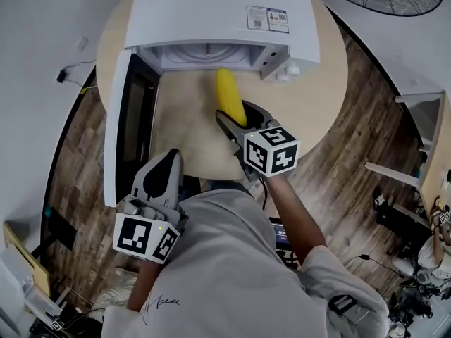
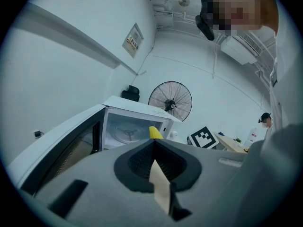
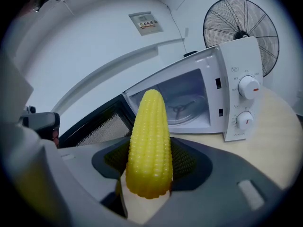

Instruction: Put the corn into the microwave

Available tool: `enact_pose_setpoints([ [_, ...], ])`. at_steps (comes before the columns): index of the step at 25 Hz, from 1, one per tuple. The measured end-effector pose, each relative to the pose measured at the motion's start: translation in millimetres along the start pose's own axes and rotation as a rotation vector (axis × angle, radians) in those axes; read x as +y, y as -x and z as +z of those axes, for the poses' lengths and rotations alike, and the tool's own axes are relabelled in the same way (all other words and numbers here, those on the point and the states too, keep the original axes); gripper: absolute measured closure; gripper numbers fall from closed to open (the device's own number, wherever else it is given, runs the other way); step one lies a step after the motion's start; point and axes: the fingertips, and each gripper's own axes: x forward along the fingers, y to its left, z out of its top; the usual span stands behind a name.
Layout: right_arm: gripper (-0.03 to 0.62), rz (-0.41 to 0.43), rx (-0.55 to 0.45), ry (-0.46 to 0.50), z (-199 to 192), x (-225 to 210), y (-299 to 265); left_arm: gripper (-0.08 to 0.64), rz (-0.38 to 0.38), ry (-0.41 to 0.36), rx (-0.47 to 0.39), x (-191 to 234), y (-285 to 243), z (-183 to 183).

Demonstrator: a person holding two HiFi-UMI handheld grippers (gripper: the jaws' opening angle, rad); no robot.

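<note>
A yellow corn cob (image 3: 149, 143) stands clamped between the jaws of my right gripper (image 3: 150, 162), its tip aimed at the cavity of the white microwave (image 3: 189, 100). From the head view the corn (image 1: 229, 96) hovers just in front of the microwave (image 1: 222, 13) mouth, with the right gripper (image 1: 236, 118) behind it. The microwave door (image 1: 125, 122) hangs wide to the left, and the glass turntable (image 3: 182, 108) shows inside. My left gripper (image 1: 163, 169) sits low by the table's near edge with its jaws pressed together and nothing in them; in its own view the left gripper (image 2: 154, 152) faces the microwave (image 2: 132, 126).
The microwave stands on a round wooden table (image 1: 317, 97). Its two control knobs (image 3: 248, 86) are on the right of the front panel. A standing fan (image 3: 244, 30) is behind it. The floor is dark wood planks (image 1: 70, 182).
</note>
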Motion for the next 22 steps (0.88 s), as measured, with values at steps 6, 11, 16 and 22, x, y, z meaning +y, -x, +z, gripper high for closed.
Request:
enact_pose_setpoints([
  [6, 0.333, -0.007, 0.015, 0.001, 1, -8, -17, 0.572, 0.012, 0.006, 0.010, 7, 2, -2],
  [11, 0.333, -0.027, 0.034, 0.014, 4, -20, -33, 0.571, 0.023, 0.008, 0.019, 13, 3, -2],
  [16, 0.333, -0.064, 0.050, 0.031, 7, -35, -47, 0.572, 0.022, 0.010, 0.030, 17, 2, -2],
  [22, 0.333, -0.091, 0.063, 0.052, 14, -47, -64, 0.572, 0.030, 0.004, 0.037, 21, 1, 0],
])
